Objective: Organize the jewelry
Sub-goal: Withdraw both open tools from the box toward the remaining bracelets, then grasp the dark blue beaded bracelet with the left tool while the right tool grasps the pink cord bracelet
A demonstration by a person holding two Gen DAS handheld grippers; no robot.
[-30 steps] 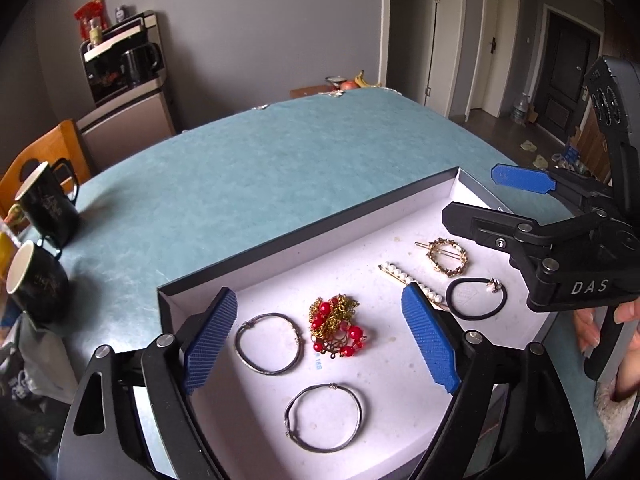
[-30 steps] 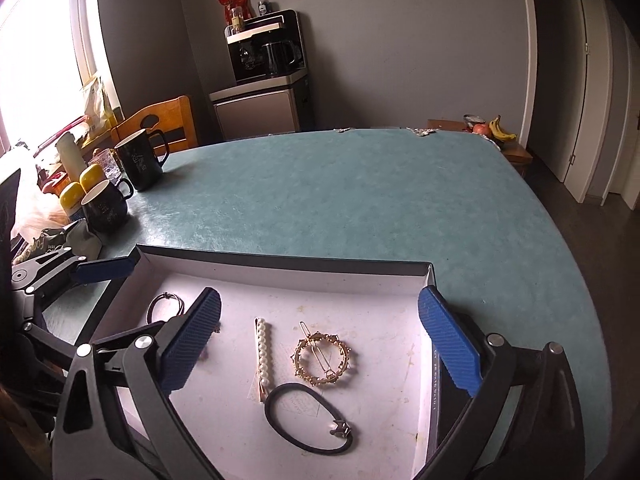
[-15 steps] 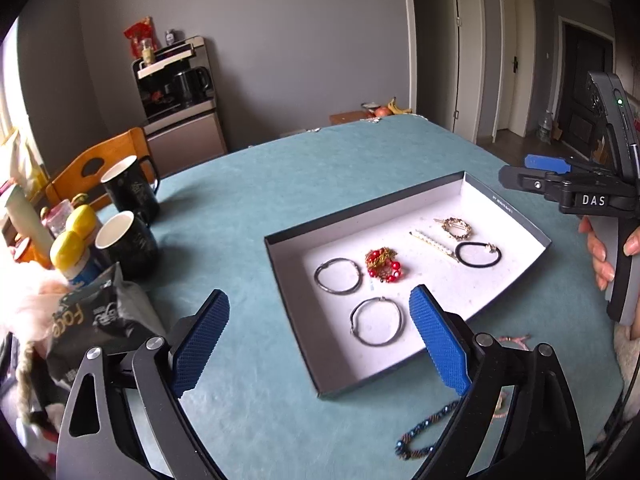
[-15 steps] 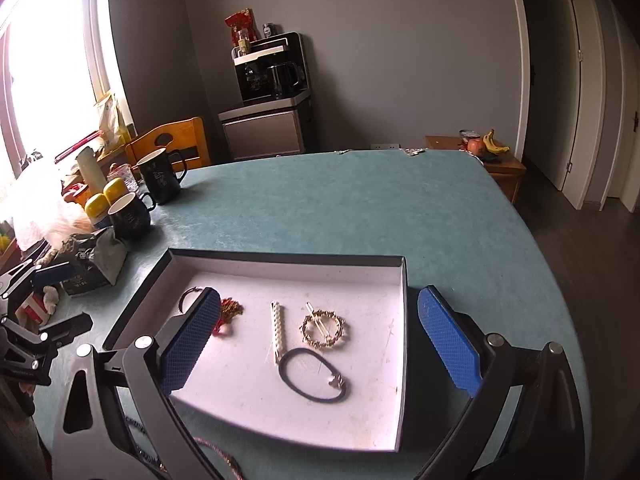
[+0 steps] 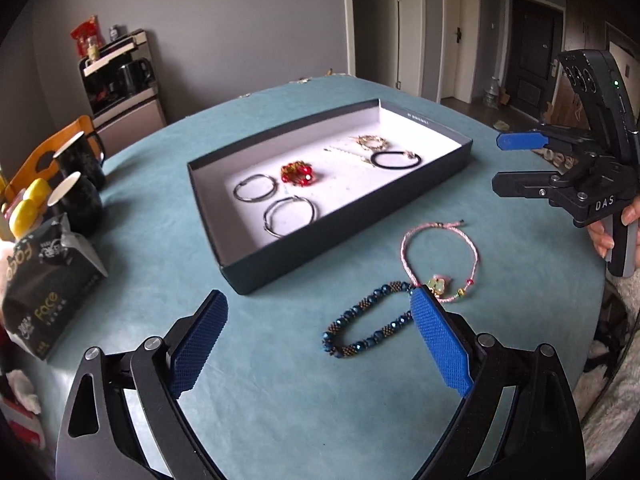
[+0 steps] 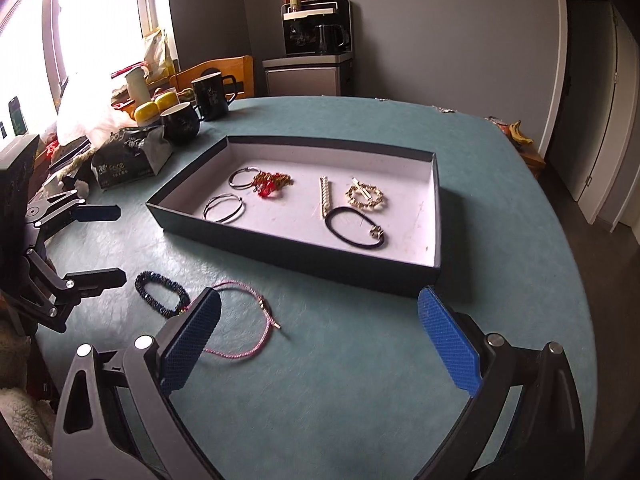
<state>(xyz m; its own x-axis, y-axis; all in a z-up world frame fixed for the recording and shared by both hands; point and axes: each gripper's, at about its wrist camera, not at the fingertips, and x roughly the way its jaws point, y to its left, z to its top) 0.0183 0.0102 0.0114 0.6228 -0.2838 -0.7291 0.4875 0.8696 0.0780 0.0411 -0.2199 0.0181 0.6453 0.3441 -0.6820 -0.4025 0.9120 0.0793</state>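
Note:
A dark shallow box (image 5: 352, 236) (image 6: 304, 258) with a white floor lies on the teal table. In it are two silver bangles (image 5: 290, 216), a red bead piece (image 5: 297, 173), a pearl hair clip (image 6: 325, 196), a gold ring clip (image 6: 366, 196) and a black hair tie (image 6: 356, 232). On the table in front of the box lie a blue bead bracelet (image 5: 368, 326) (image 6: 160, 294) and a pink cord bracelet (image 5: 440, 260) (image 6: 244, 332). My left gripper (image 5: 320, 350) is open and empty above the table near the bead bracelet. My right gripper (image 6: 320, 344) is open and empty, held off to the right.
Two black mugs (image 5: 78, 184), yellow containers (image 5: 28, 204) and a black tissue pack (image 5: 44, 280) stand at the table's left side. A wooden chair (image 6: 218, 74) and a coffee machine on a cabinet (image 6: 316, 36) are behind. The table's front edge curves close to both grippers.
Both grippers have pulled back and up from inside the box. The whole box and the two bracelets on the table have come into view.

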